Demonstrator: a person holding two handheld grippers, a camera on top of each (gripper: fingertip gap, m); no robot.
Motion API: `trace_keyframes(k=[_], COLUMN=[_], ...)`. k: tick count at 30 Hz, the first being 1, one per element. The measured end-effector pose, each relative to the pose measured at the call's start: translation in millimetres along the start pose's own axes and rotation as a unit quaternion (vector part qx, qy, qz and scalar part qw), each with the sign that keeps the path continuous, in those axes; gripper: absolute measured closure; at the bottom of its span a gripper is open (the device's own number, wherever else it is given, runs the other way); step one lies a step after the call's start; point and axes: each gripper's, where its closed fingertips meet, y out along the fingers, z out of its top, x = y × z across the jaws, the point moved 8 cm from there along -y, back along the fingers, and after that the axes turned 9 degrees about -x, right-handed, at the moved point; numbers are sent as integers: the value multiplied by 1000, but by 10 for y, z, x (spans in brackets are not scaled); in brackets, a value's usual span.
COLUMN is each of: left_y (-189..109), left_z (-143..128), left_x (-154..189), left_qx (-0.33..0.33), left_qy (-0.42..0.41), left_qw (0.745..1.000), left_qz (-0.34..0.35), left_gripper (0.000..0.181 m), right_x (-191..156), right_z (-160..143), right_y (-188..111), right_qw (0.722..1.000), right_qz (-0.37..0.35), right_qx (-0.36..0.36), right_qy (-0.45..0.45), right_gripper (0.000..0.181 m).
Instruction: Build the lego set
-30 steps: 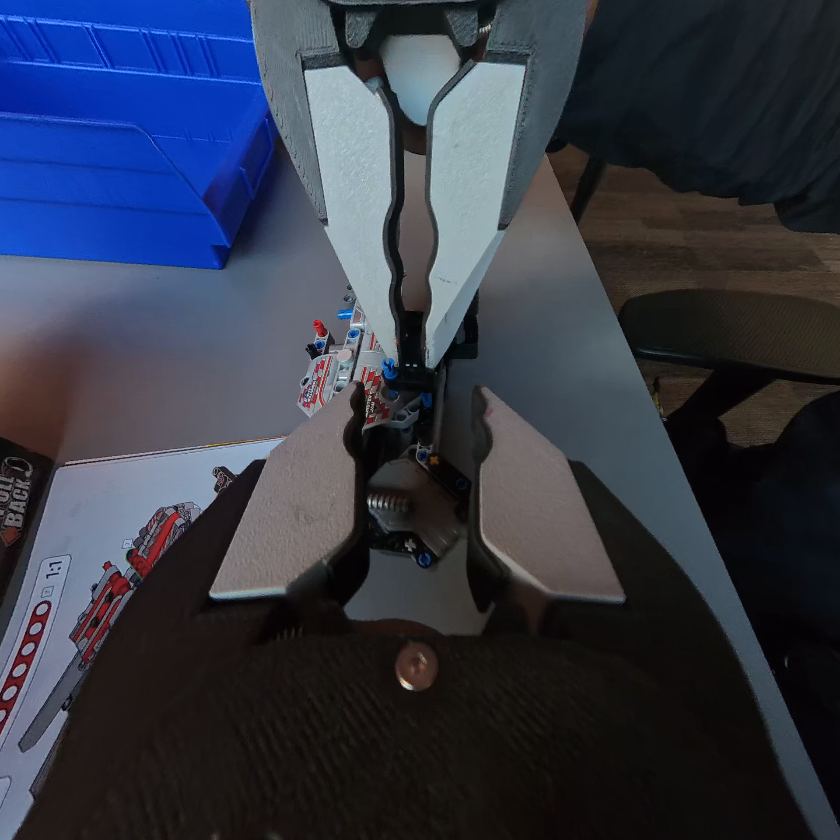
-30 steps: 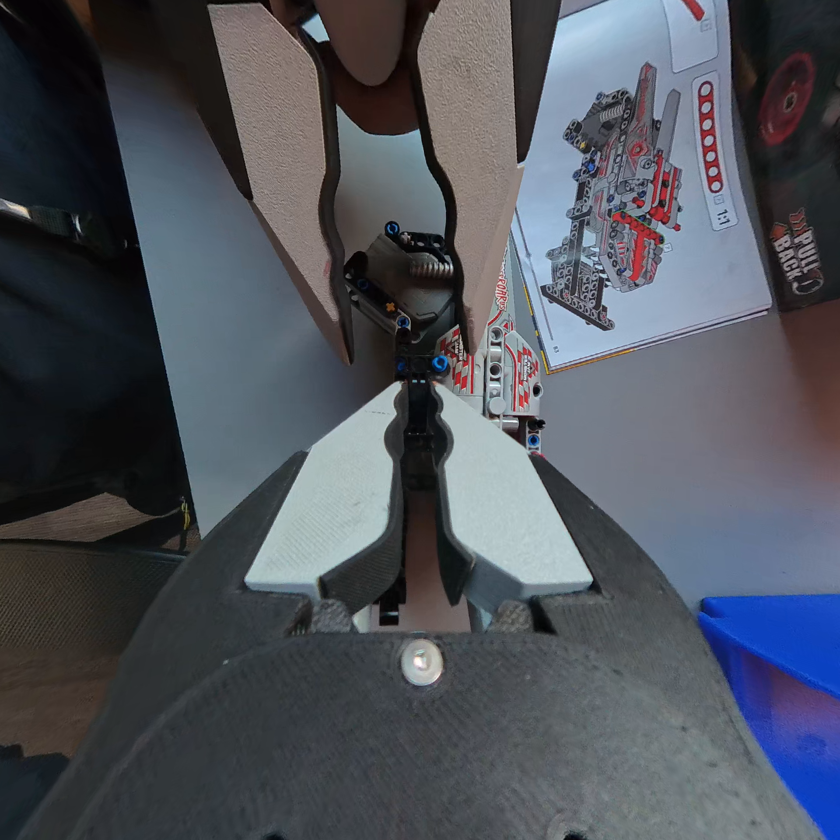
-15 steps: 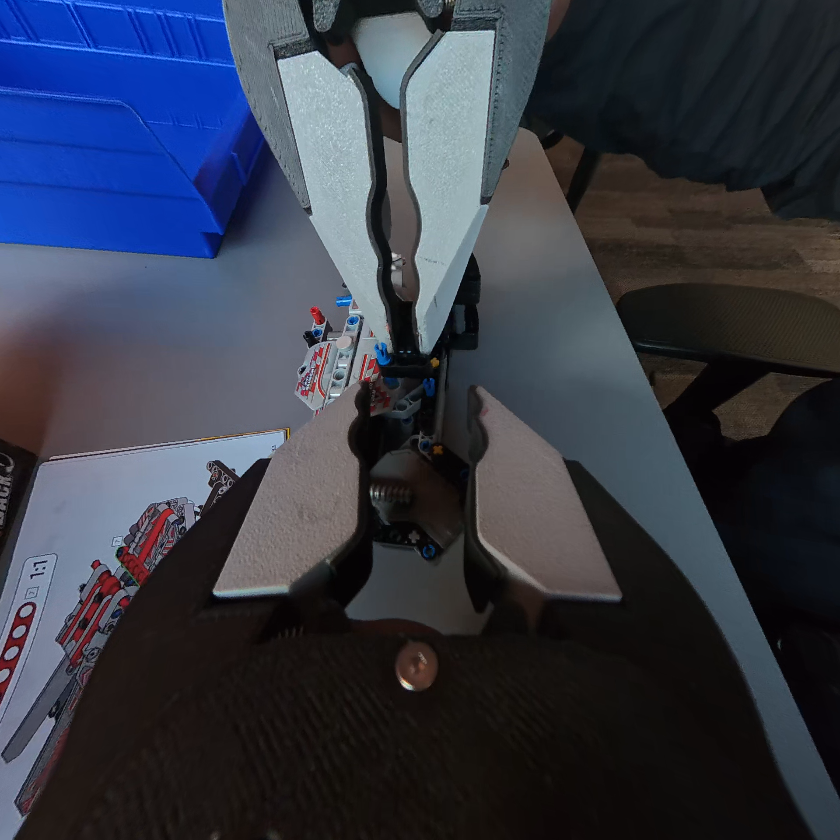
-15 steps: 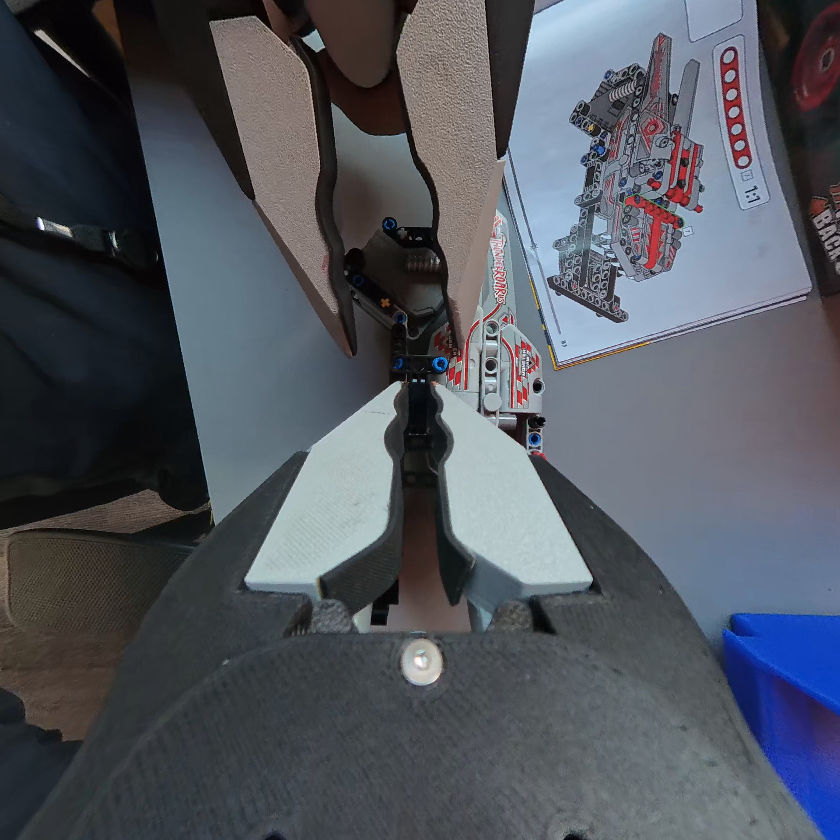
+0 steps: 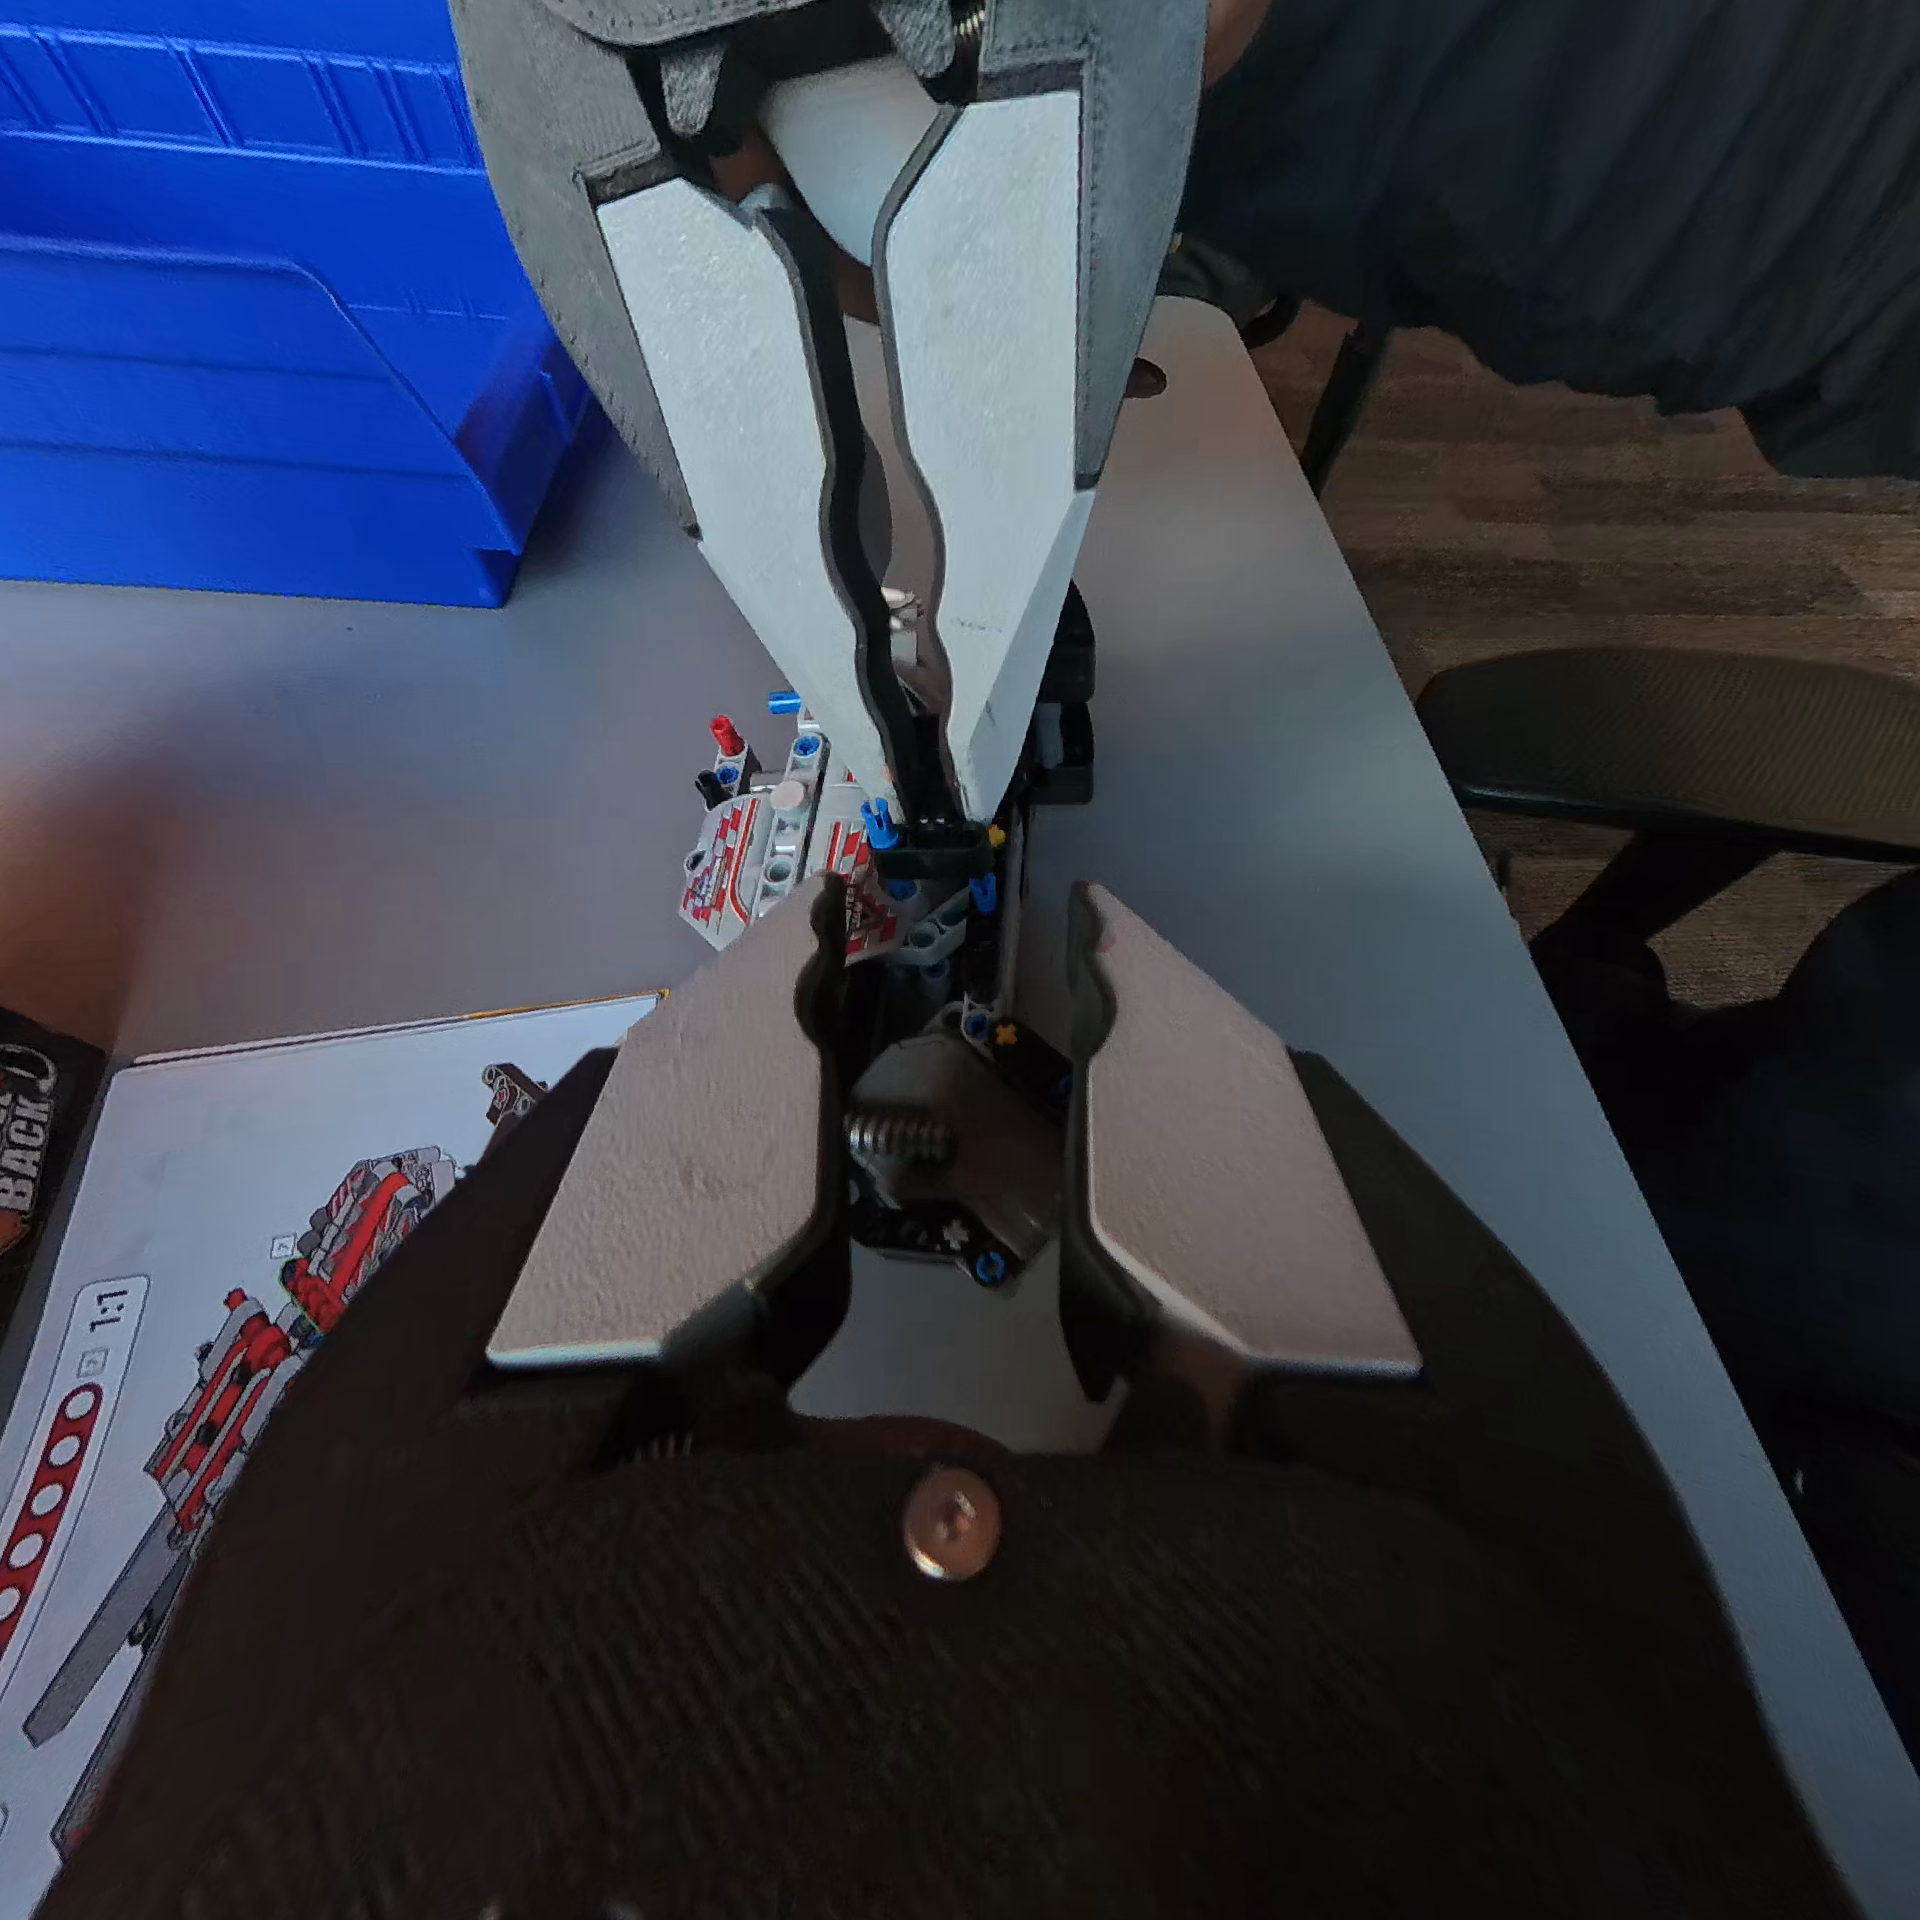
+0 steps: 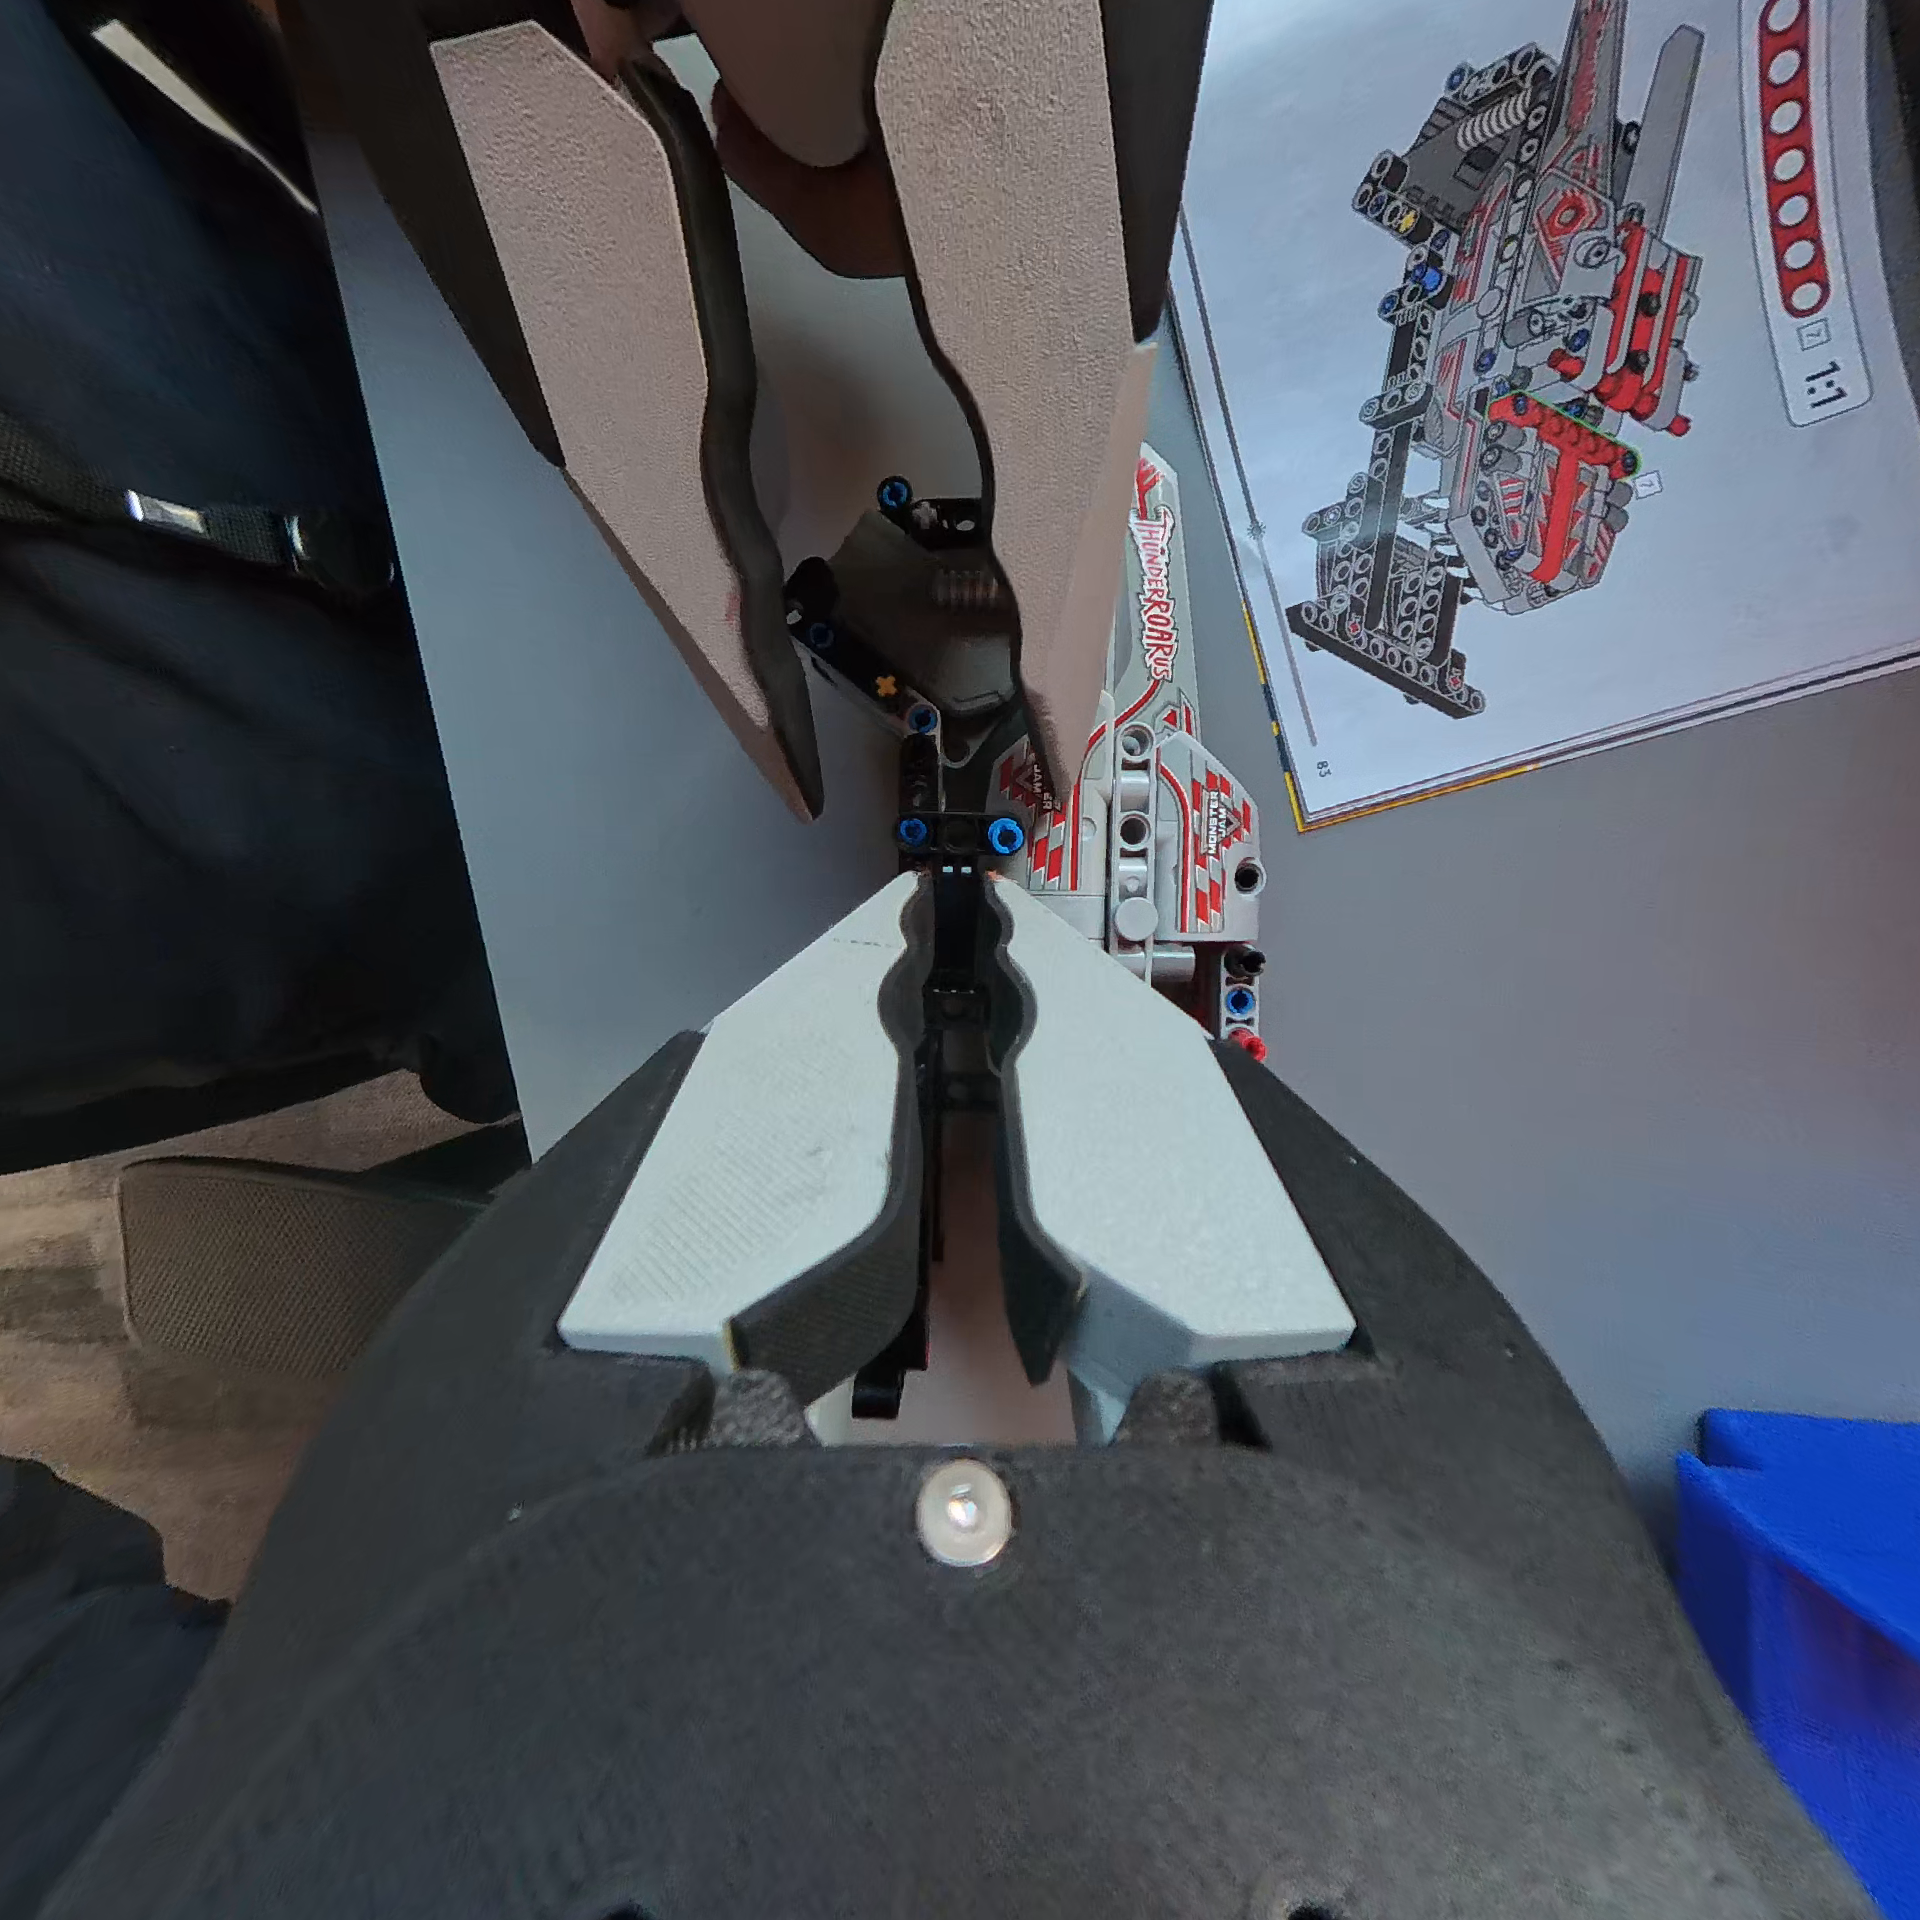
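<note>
The partly built lego model, grey with red-and-white panels, lies on the grey table. My left gripper is shut on the model. Its tan fingers stand on either side of the dark grey motor block with a spring. My right gripper is shut on a thin black beam. A short black cross piece with two blue pins at the beam's front end touches the model. In the left wrist view the right gripper comes down from above. In the right wrist view the left gripper comes from the top.
An open instruction booklet lies left of the model and also shows in the right wrist view. A blue bin stands at the back left. The table edge runs along the right, with a chair and a person in dark clothing beyond. Only a small space, under 4 cm, lies between the two pairs of fingers.
Both views shifted slightly and came back. The model stays between my left fingers, and the black beam stays in my right gripper against the model.
</note>
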Motion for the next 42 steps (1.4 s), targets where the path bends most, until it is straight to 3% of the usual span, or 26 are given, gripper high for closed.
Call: trace_keyframes(k=[10, 20, 29, 34, 42], left_y=[61, 73, 55, 55, 60], left_z=[14, -26, -57, -59, -49], left_x=[-46, -83, -111, -113, -119], left_qx=[20, 43, 54, 54, 52], left_qy=[-28, -53, -83, -84, -99], left_qw=[999, 997, 994, 994, 992], left_qz=[-6, -33, -49, -53, -58], left_gripper=[160, 160, 160, 160, 160], right_x=[0, -12, -63, -115, -130], right_z=[38, 86, 69, 54, 39], right_y=[-2, -3, -75, -112, -21], right_qw=[999, 998, 995, 992, 986], right_qz=[-2, -19, -90, -84, -128], right_qx=[-28, -48, 13, 75, 31], right_qy=[-14, -30, -49, -59, -105], right_gripper=[176, 175, 168, 177, 176])
